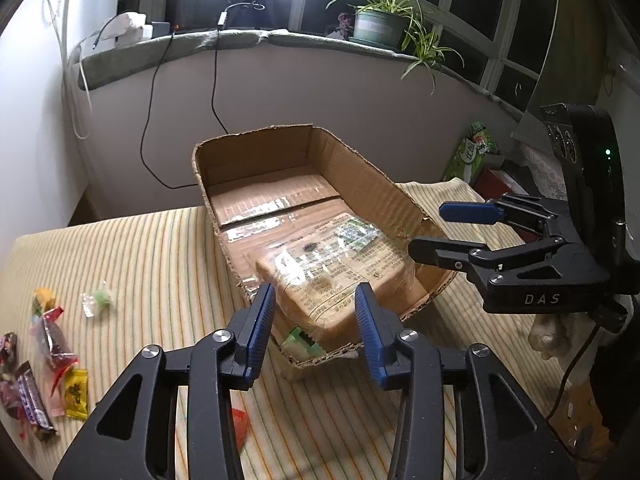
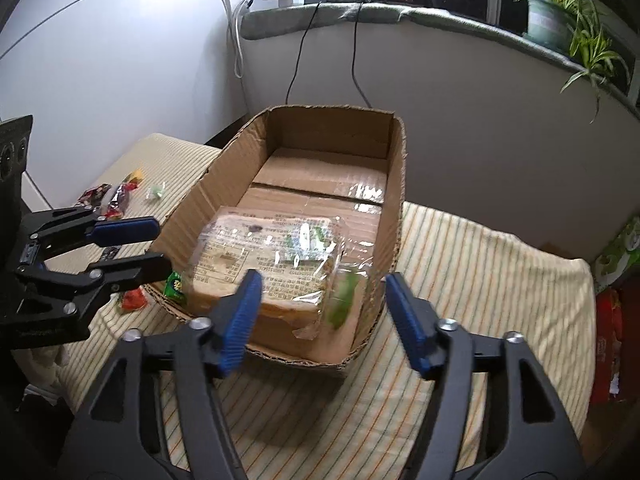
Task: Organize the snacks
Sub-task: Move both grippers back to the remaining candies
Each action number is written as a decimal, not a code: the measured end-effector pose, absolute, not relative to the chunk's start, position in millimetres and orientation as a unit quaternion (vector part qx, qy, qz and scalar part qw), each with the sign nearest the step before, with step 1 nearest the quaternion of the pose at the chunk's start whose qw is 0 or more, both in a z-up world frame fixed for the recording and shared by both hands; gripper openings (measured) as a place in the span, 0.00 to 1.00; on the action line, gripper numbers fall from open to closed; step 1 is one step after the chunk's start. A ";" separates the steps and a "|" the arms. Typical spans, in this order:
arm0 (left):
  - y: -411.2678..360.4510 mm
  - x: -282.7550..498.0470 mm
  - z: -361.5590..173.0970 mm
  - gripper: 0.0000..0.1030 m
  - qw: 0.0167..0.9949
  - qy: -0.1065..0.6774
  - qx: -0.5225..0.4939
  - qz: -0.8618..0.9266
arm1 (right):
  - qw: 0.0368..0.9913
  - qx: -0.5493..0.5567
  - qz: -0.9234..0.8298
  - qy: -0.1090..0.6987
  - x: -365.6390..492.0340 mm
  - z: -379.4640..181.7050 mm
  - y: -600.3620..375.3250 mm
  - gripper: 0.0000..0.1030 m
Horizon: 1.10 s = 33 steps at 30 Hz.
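In the left wrist view, the left gripper hangs over the near end of an open cardboard box, its blue-padded fingers spread apart with nothing between them. Inside the box, at the near end, lies a bag of sliced bread in clear printed wrap, and a small green packet sits in the near corner beside it. The box rests on a striped cloth. At the far left of the cloth lies a scatter of snacks: a yellow candy, a purple bar, a red wrapper and a clear-wrapped green sweet, all well apart from the box. The right gripper comes in from the right above the box's right wall, fingers parted and holding nothing. A potted spider plant stands on the far windowsill. In the right wrist view, the right gripper hovers over the near end of the same cardboard box, fingers wide apart and holding nothing. The bread bag lies inside below them, with a blurred green piece at its right end; what it is cannot be told. The left gripper shows at the left by the box's left wall, fingers apart. The green packet lies in the box's near left corner, and a red wrapper lies on the cloth just outside it.
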State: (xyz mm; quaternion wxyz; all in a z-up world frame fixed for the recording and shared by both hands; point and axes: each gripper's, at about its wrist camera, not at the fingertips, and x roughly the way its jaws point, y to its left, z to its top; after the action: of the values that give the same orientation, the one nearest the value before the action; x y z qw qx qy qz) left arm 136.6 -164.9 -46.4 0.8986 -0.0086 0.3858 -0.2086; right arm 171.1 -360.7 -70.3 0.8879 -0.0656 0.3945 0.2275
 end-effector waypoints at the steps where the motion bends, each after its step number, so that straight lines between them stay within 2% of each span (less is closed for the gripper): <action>1: -163.3 135.0 -45.3 0.39 0.900 0.383 -0.010 -0.207 | 0.889 -0.066 0.227 0.393 170.4 -69.2 -360.3 0.71; 5: -155.6 127.8 -39.1 0.39 0.904 0.373 -0.018 -0.208 | 0.889 -0.067 0.228 0.391 166.0 -66.1 -356.1 0.71; 8: -147.5 118.4 -34.0 0.47 0.909 0.360 -0.022 -0.208 | 0.891 -0.074 0.227 0.387 159.7 -63.9 -350.3 0.71; 10: -141.2 112.7 -31.5 0.47 0.912 0.355 -0.023 -0.204 | 0.891 -0.072 0.231 0.384 155.6 -62.2 -347.1 0.71; 12: -132.3 107.3 -29.9 0.53 0.914 0.354 -0.030 -0.198 | 0.892 -0.066 0.237 0.380 150.1 -59.5 -343.1 0.71; 17: -101.0 93.0 -30.9 0.55 0.917 0.359 -0.041 -0.168 | 0.888 -0.035 0.264 0.375 138.9 -52.6 -333.7 0.71; 33: 40.5 44.1 -57.0 0.60 0.920 0.378 -0.101 -0.005 | 0.859 -0.079 0.354 0.360 87.4 -41.4 -238.8 0.71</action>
State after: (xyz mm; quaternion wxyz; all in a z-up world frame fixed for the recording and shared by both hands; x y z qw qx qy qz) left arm 44.1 40.5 -57.0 0.9203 -0.1010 0.3778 -0.0052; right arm 87.4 -238.8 -41.4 0.8594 -0.0790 0.3601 0.3544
